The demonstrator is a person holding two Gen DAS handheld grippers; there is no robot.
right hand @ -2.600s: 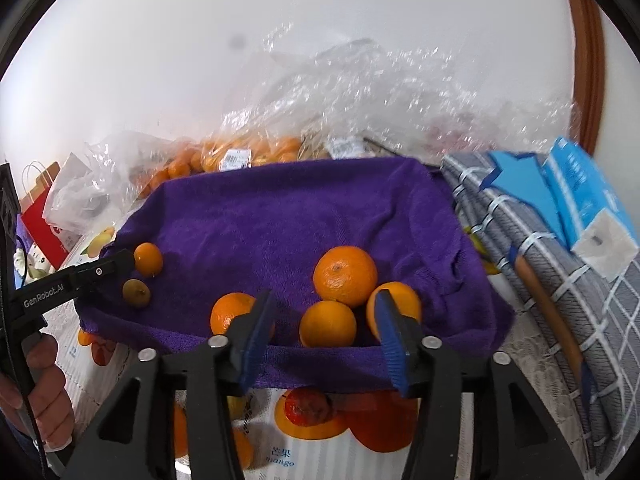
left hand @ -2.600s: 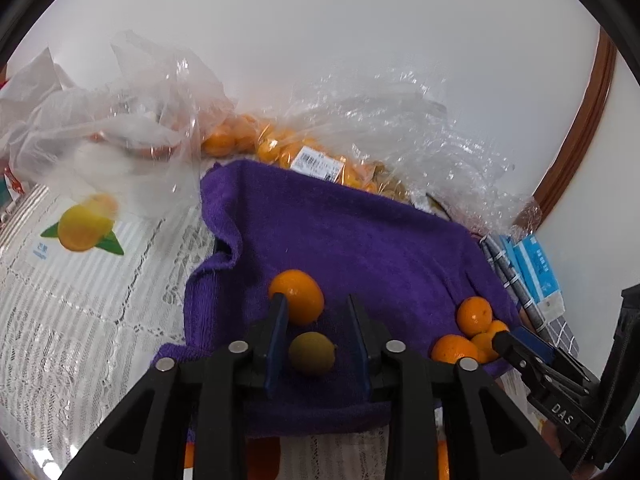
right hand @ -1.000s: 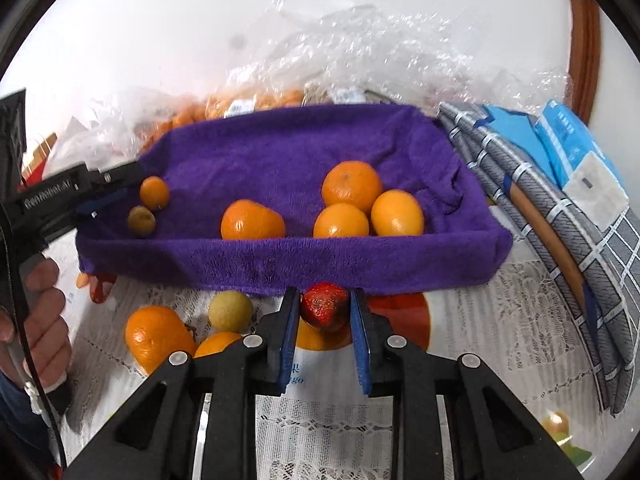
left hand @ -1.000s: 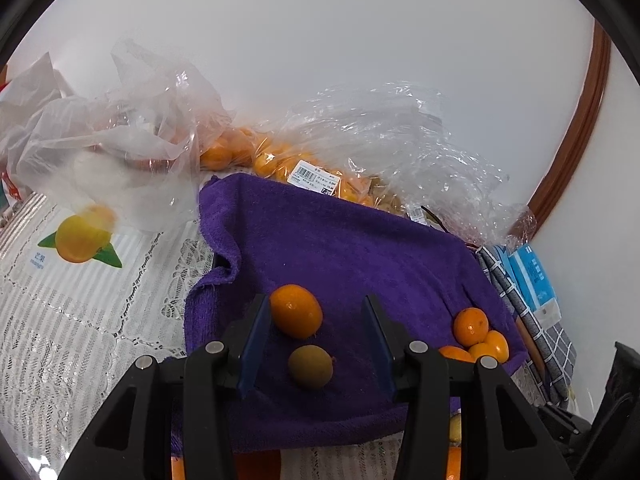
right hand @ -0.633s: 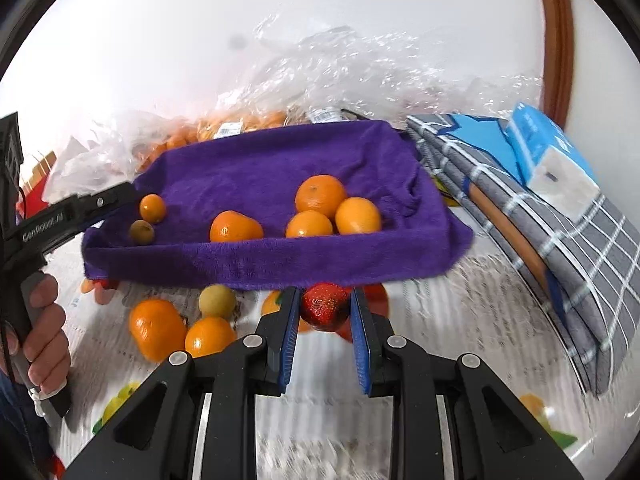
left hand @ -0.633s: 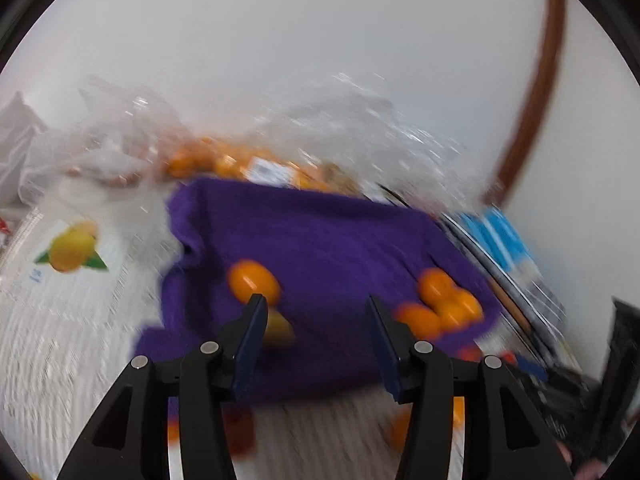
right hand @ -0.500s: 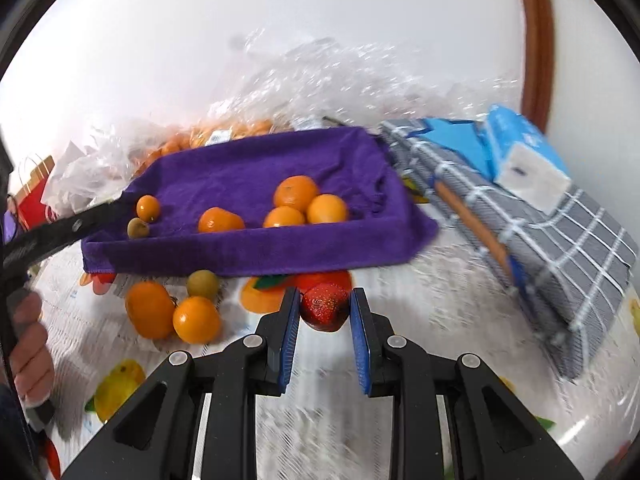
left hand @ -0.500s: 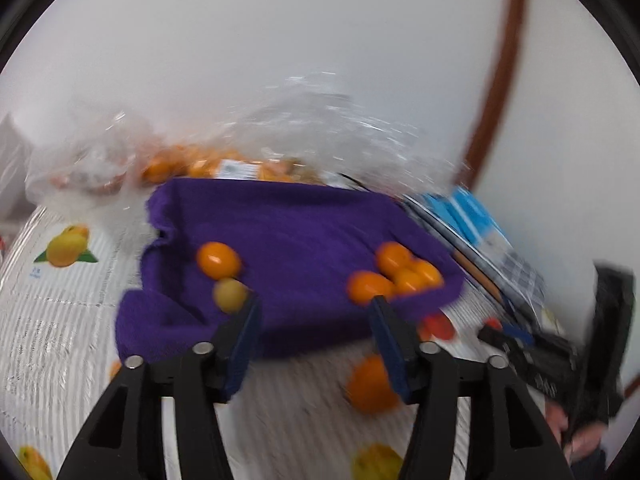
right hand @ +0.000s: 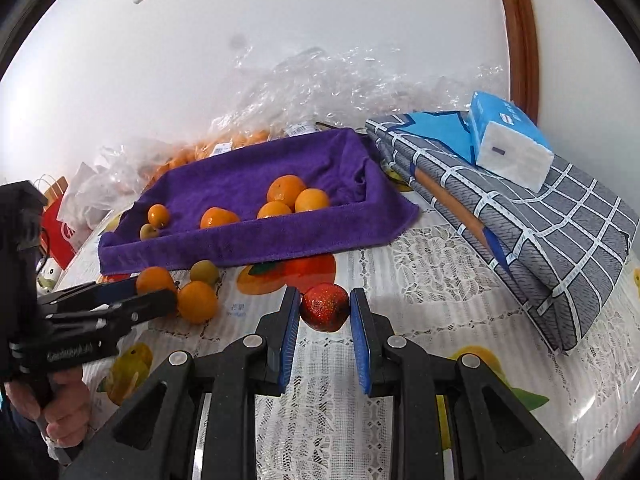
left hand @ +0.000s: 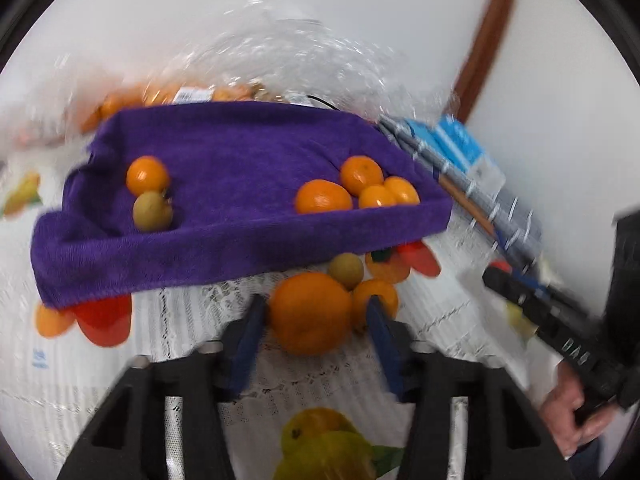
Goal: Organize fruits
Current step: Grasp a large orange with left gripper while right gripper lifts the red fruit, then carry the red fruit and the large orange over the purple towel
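The right tool [right hand: 325, 312] is clamped on a red strawberry [right hand: 324, 306], its 2 blue pads pressing the fruit from either side just above the lace-covered desk [right hand: 432, 280]. The left tool [left hand: 316, 322] is closing its jaws around a large orange [left hand: 310, 312] that sits on the desk; the left pad is at the fruit's side, while the right pad looks just clear of it, though blur makes contact hard to judge. In the right wrist view the left tool [right hand: 158, 294] comes in from the left edge, gripped by a hand [right hand: 60, 408], with its tips at that orange [right hand: 154, 279].

Touching the large orange are a smaller orange [left hand: 376, 298] and a yellow-green round fruit [left hand: 346, 270], both on the desk just in front of the purple towel [left hand: 240, 240]. The towel forms a shallow tray. At its left end lie 1 small orange [left hand: 147, 175] and 1 yellow-green fruit [left hand: 153, 210], touching each other. At its right end 4 oranges [left hand: 362, 190] cluster together.

Behind the towel crumpled clear plastic bags [right hand: 320, 84] hold more orange fruit against the white wall. To the right lies a folded grey checked cloth [right hand: 552, 216] with a blue tissue pack [right hand: 508, 140] resting on top.
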